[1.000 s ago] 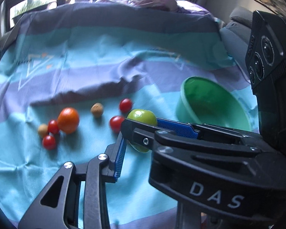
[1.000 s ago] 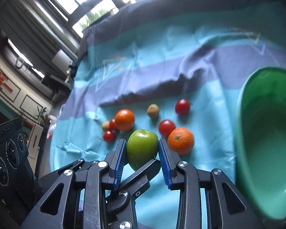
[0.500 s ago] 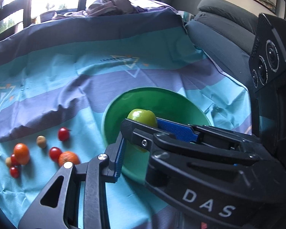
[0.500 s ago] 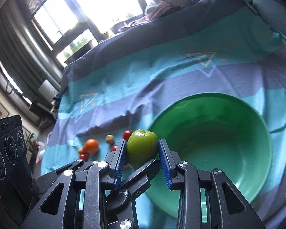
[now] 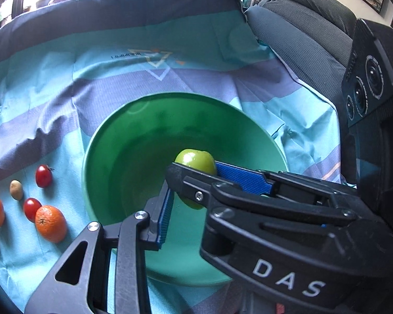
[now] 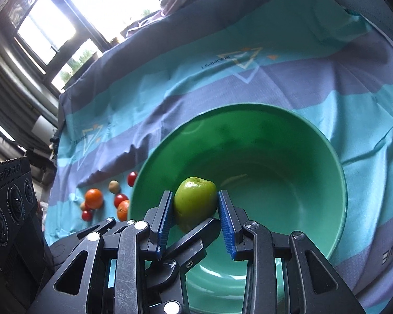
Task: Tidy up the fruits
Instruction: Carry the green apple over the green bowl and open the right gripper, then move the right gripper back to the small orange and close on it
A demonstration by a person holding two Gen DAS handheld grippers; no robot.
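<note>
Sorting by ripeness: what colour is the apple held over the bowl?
Green, the apple in the right hand-held gripper; clearest in the right wrist view.

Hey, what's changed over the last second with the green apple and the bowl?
The right tongs carried the green apple rightward from above the loose fruit to over the green bowl. They still grip it; nothing was released. The oranges and tomatoes stay on the cloth.
</note>
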